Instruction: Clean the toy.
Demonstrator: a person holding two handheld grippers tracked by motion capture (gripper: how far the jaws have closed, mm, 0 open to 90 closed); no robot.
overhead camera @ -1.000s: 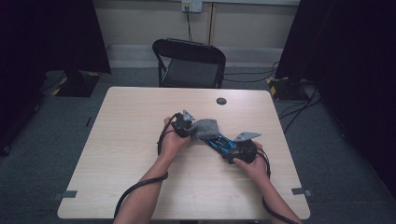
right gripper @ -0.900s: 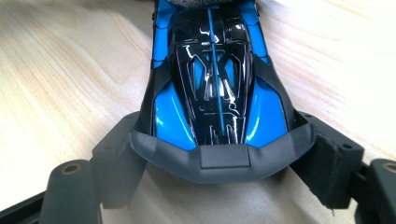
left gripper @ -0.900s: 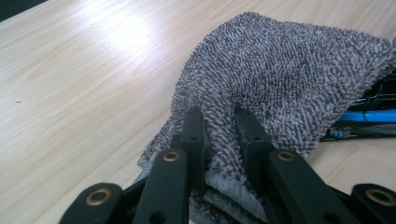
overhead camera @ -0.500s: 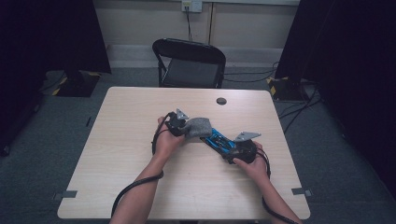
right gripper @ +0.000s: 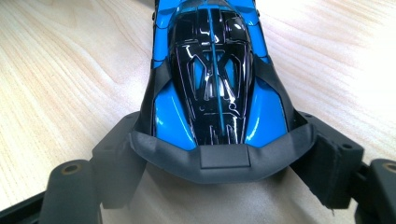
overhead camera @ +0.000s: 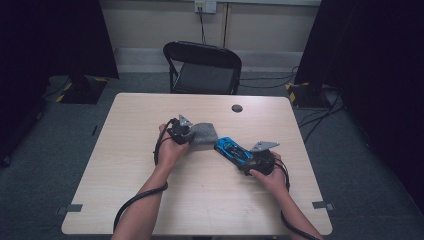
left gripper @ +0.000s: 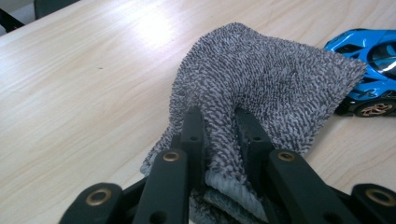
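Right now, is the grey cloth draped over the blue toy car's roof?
No: in the left gripper view the grey cloth, pinched in the left gripper, sits beside the blue toy car, whose roof is bare.

Each handheld claw, left [overhead camera: 186,134] and right [overhead camera: 248,161], has a black body with two black jaws, brass-coloured pivot rivets, a grey three-cornered top plate and a trailing black cable. Forearms are bare, unsleeved.

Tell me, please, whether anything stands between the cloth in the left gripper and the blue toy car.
Nothing visible does. The left gripper is shut on the grey cloth, whose far edge already reaches the car. The right gripper clamps the car at its other end, away from the cloth.
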